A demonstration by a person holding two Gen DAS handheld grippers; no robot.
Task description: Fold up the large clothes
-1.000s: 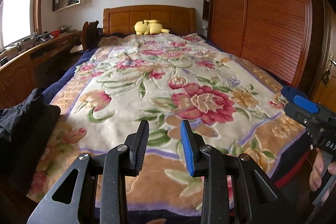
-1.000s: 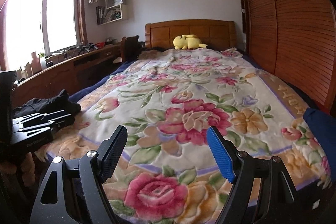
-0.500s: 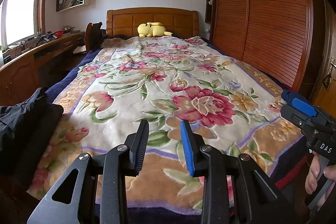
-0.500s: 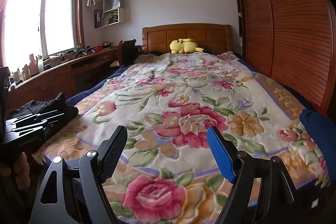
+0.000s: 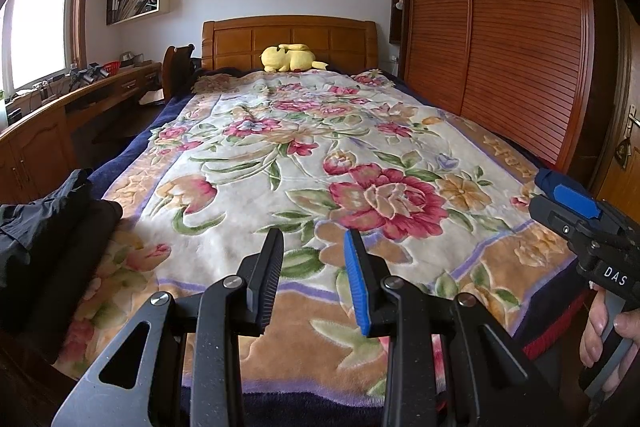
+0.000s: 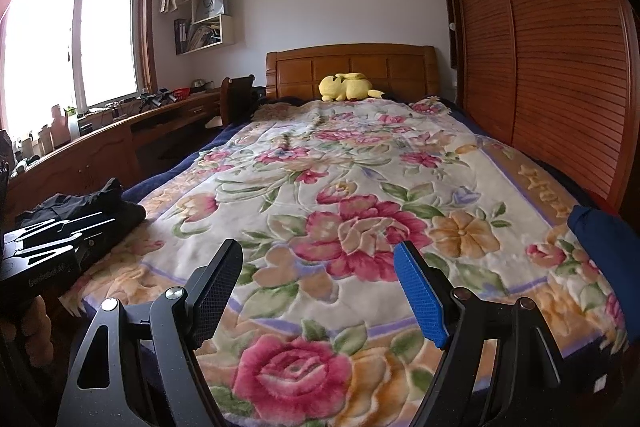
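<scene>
A black garment (image 5: 52, 227) lies bunched at the near left corner of the bed, also visible in the right wrist view as a dark heap (image 6: 80, 203). A dark blue garment (image 6: 604, 239) sits at the near right edge of the bed. My left gripper (image 5: 314, 267) hovers over the foot of the bed, its jaws a little apart with nothing between them. My right gripper (image 6: 318, 275) stands wide open over the floral blanket (image 6: 360, 187), also empty. Each gripper shows in the other's view: the right gripper (image 5: 560, 199) near the blue garment, the left gripper (image 6: 60, 231) beside the black one.
The bed fills the middle, with a yellow plush toy (image 5: 290, 58) by the wooden headboard (image 5: 288, 39). A long wooden desk (image 5: 60, 107) and chair run along the left under the window. A slatted wardrobe (image 5: 500, 27) lines the right. A hand (image 5: 600, 327) holds the right gripper's handle.
</scene>
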